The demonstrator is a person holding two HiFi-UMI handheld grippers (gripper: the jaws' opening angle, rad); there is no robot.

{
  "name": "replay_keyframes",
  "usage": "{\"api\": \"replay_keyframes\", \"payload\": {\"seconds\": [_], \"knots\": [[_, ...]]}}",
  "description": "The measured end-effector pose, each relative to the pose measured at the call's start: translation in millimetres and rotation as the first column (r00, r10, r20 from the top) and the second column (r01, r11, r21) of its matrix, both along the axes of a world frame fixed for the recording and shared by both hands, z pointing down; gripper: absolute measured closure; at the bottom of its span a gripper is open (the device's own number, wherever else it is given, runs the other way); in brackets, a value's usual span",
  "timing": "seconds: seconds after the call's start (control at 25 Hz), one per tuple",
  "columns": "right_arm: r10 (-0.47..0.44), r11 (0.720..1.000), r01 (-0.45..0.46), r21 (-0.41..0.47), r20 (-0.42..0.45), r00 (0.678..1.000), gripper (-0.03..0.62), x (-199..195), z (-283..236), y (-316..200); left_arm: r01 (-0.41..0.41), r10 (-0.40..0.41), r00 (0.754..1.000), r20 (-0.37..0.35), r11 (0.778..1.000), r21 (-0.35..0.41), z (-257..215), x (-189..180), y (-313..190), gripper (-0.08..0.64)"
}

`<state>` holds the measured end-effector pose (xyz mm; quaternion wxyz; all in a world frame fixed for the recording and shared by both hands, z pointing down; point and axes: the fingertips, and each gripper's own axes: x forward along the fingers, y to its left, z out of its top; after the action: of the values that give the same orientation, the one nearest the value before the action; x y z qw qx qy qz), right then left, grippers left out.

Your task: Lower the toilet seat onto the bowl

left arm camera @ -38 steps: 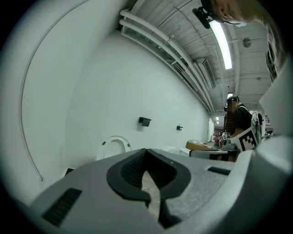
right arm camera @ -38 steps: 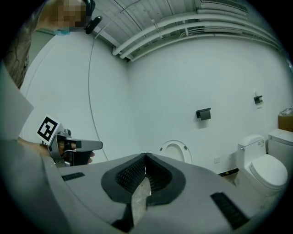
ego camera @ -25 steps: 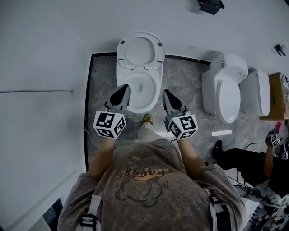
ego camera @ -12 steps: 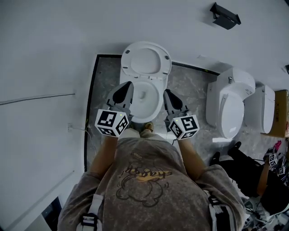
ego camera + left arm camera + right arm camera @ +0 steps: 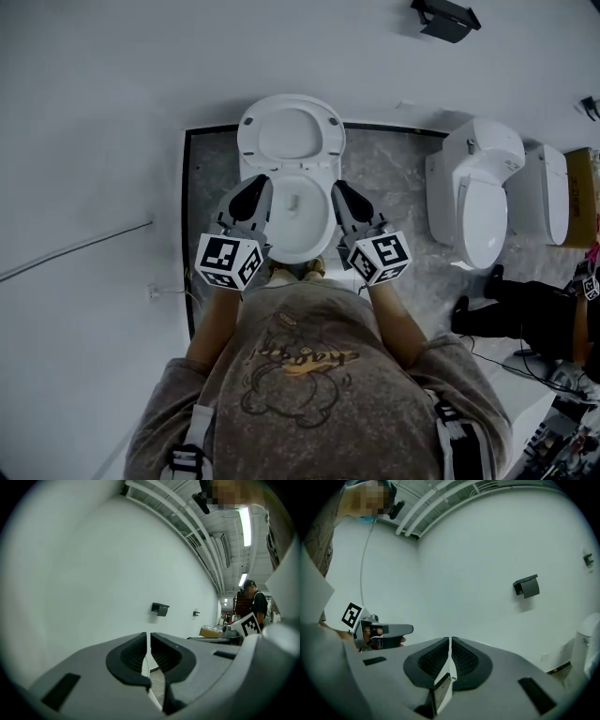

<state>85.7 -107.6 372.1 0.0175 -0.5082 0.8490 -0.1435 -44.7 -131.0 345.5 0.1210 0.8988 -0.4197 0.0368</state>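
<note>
The white toilet bowl [image 5: 298, 217] stands on a grey marbled floor panel [image 5: 384, 183] against the wall. Its seat [image 5: 288, 131] is raised at the back, ring facing me. My left gripper [image 5: 257, 184] hovers over the bowl's left rim, shut with nothing in it. My right gripper [image 5: 338, 189] hovers over the right rim, shut and empty too. In the left gripper view the left gripper [image 5: 148, 641] has its jaws together against the white wall. The right gripper [image 5: 450, 646] in its own view looks the same, with the left gripper [image 5: 377, 630] beside it.
Two more white toilets [image 5: 473, 187] [image 5: 548, 192] stand to the right. A black box [image 5: 445, 17] hangs on the wall above. A person in dark clothes [image 5: 534, 314] crouches at the right. A cable [image 5: 75, 248] runs along the floor at the left.
I have stepped closer to the toilet. Both grippers have moved forward, from in front of the bowl to over its left and right rims. The seat has stayed up.
</note>
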Motion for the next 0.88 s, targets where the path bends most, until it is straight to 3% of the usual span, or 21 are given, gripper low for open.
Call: {"api": "replay_keyframes", "payload": {"seconds": [0.2,0.24,0.32,0.4,0.56,0.88], "knots": [[-0.011,1.0,0.012,0.014,-0.006,1.0,0.561,-5.0,0.3,-16.9,-0.056,0.056,0.998,-0.003,0.998,-0.005,4.2,7.3,-15.7,0.45],[-0.022,1.0,0.022,0.013,0.002,1.0,0.534,-6.6,0.7,-20.6,-0.063,0.063,0.998,-0.002,0.998,-0.006,5.0,8.4,-19.0,0.432],[-0.055,0.998,0.055,0.01,0.02,0.998,0.375,-10.8,1.5,-25.5,-0.074,0.074,0.997,-0.002,0.997,-0.009,6.0,11.1,-24.0,0.404],[-0.084,0.996,0.084,0.017,0.021,0.996,0.323,-13.9,1.6,-28.1,-0.082,0.082,0.997,0.004,0.997,-0.005,7.4,14.4,-27.2,0.374],[-0.093,0.996,0.093,0.001,-0.001,0.996,0.319,-13.5,8.6,-41.3,-0.098,0.098,0.995,0.033,0.995,-0.003,13.9,17.2,-38.6,0.33],[-0.137,0.99,0.135,-0.026,-0.116,0.984,0.319,-5.1,36.6,-96.1,-0.111,0.11,0.987,0.114,0.994,0.002,41.0,23.8,-86.3,0.326]]}}
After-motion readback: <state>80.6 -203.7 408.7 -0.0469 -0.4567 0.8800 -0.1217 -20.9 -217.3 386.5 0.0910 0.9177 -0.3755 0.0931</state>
